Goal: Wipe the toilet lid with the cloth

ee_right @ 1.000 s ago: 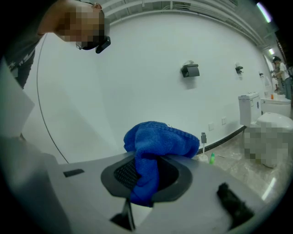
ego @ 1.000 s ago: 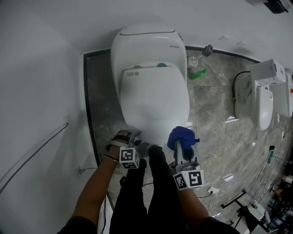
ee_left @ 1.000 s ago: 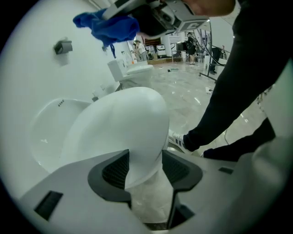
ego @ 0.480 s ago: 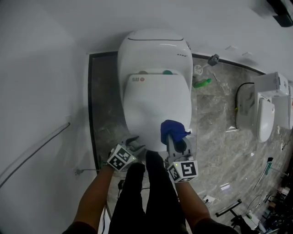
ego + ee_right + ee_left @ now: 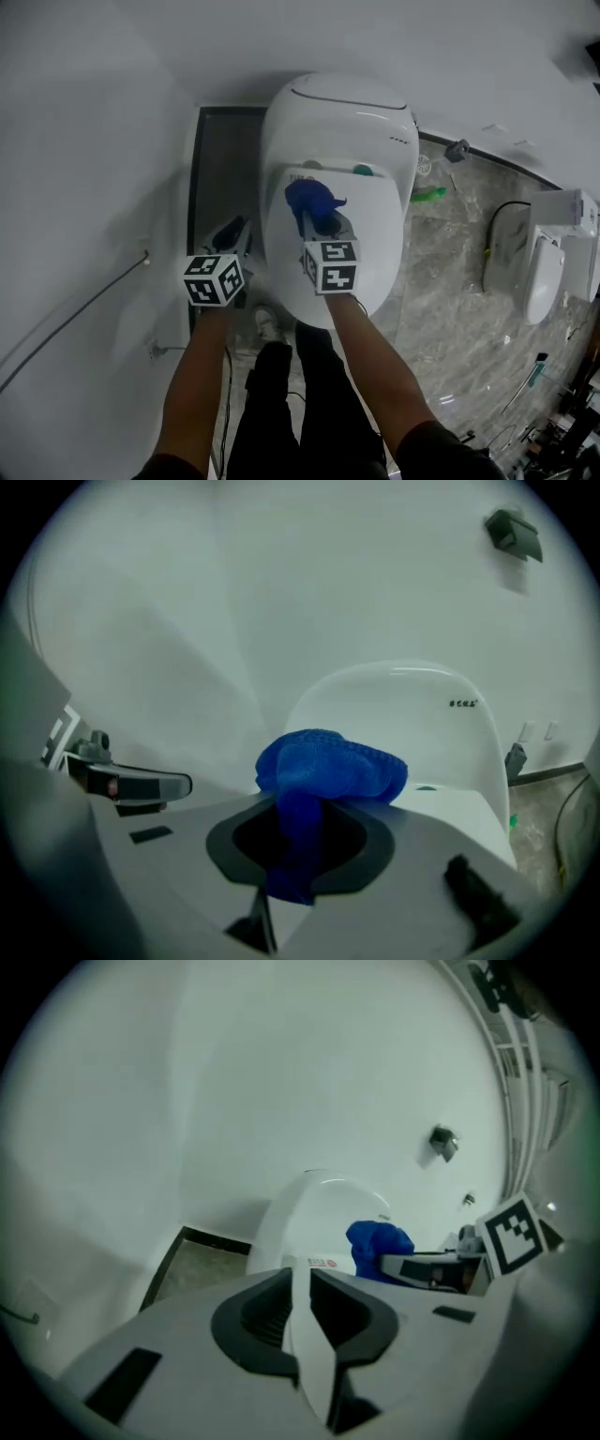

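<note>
Bathroom mock-up, possibly a test lab or showroom, shown by white toilet (image 5: pixel 339 117) set against plain white walls (image 5: pixel 84 169), second toilet (image 5: pixel 542 277) stood nearby, grey marble-look floor (image 5: pixel 450 309), loose cable (image 5: pixel 489 239) left lying on it.

Soft, even light. The toilet (image 5: pixel 337 122) shines a little. Gripper views bend and darken at the edges.
</note>
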### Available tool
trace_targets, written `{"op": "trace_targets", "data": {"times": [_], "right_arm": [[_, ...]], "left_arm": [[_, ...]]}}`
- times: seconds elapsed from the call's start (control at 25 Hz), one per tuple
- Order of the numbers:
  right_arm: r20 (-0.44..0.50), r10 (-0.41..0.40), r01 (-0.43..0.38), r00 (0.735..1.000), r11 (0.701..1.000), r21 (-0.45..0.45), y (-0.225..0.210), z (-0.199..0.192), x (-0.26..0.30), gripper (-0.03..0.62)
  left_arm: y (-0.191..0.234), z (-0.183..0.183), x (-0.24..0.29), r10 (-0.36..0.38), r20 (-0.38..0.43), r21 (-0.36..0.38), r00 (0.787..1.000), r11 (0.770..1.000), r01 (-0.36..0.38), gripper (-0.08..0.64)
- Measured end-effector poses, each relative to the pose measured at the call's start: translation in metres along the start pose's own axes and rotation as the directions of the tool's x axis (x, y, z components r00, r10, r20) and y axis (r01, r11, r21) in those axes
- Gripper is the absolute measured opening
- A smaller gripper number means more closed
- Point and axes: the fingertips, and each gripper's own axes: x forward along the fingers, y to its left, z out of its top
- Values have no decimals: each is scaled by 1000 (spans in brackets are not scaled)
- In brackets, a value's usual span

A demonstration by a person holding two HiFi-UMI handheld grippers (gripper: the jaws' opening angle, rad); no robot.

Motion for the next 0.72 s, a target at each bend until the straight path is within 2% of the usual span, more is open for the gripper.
{"op": "trace_targets", "data": {"times": [0.04, 0.12, 0.28, 0.4, 0.56, 0.72], "right_arm": [[-34, -6, 6, 999, 1000, -2, 1, -1, 14, 58], [-109, -7, 7, 994, 1000, -7, 4, -4, 39, 58], [-235, 14, -18, 972, 1000, -16, 13, -14, 79, 58], [-308, -2, -12, 951, 999, -42, 8, -24, 92, 57], [-330, -22, 13, 944, 999, -29, -13, -26, 92, 58], [-299, -56, 62, 953, 998, 11, -46, -26, 82, 57]], "left_arm": [[5, 7, 8, 22, -2, -24, 1000, 999, -22, 40], [5, 18, 24, 39, -10, -41, 999, 998, -40, 15], [2, 24, 45, 93, -61, 34, 994, 995, -91, 11], [2, 20, 51, 113, -85, 54, 990, 993, -108, 12], [1, 13, 61, 126, -116, 103, 985, 988, -115, 12], [-13, 7, 75, 90, -135, 101, 987, 992, -76, 12]]}}
